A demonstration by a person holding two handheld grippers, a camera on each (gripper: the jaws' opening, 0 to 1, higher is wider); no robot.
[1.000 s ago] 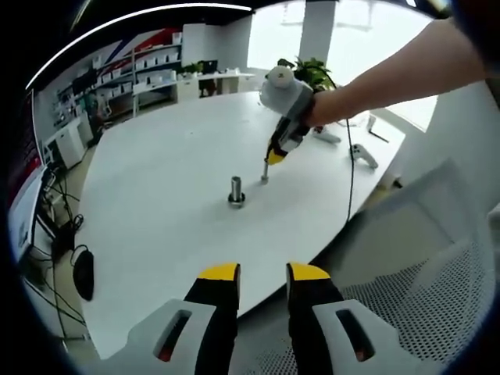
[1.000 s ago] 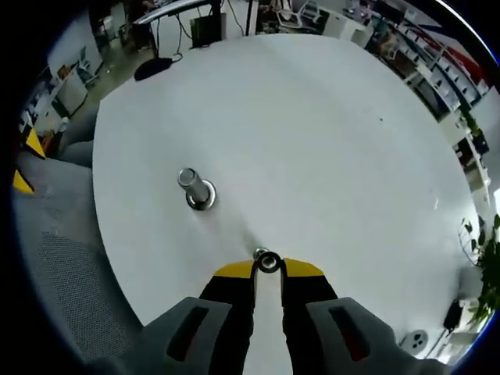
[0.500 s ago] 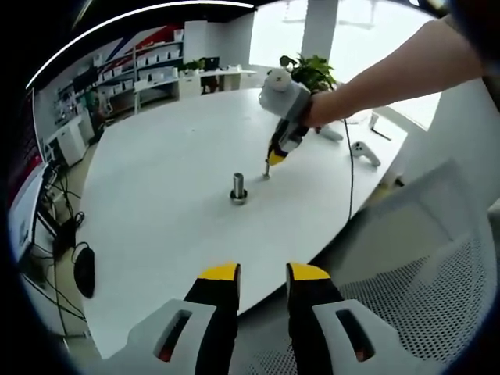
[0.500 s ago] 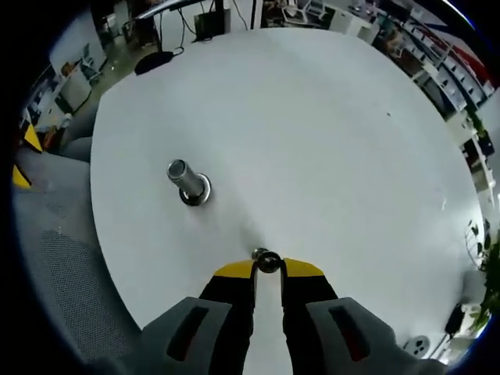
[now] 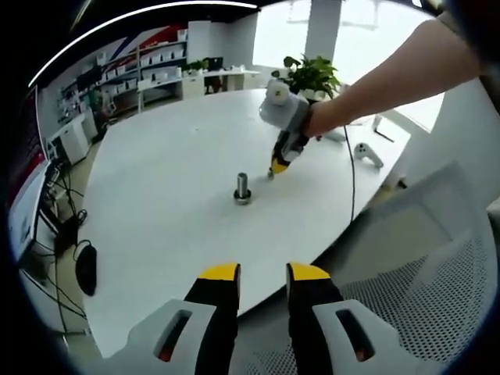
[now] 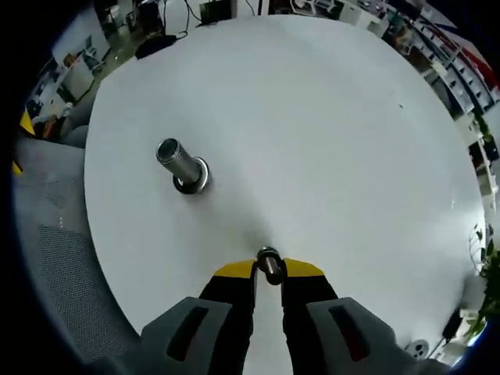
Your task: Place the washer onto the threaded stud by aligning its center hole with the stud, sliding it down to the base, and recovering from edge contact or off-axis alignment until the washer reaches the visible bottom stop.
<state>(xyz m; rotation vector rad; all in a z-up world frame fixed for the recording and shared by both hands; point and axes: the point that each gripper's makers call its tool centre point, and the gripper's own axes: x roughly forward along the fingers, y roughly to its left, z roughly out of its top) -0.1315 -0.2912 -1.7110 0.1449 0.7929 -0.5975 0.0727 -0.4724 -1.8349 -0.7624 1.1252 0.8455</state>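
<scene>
A short metal threaded stud [image 5: 242, 187] stands upright on a round flange in the middle of the white table [image 5: 156, 203]. In the right gripper view the stud [image 6: 173, 159] rises at the upper left, ahead of the jaws. My right gripper [image 6: 268, 270] is shut on a small metal washer [image 6: 268, 261], pinched at its yellow tips just above the tabletop. In the left gripper view, that right gripper [image 5: 278, 166] hangs tip-down just right of the stud, held by a person's arm. My left gripper [image 5: 262, 275] is open, hovering off the table's near edge.
A grey mesh chair [image 5: 406, 305] sits at the lower right and a white controller [image 5: 364, 155] with a cable lies near the table's right edge. A potted plant [image 5: 309, 72] stands behind. In the right gripper view the table [image 6: 328, 141] ends at the left beside a grey chair [image 6: 47, 250].
My right gripper has risen slightly with the washer, and the stud now looks bigger and nearer in its view. My left gripper stays open in the same pose.
</scene>
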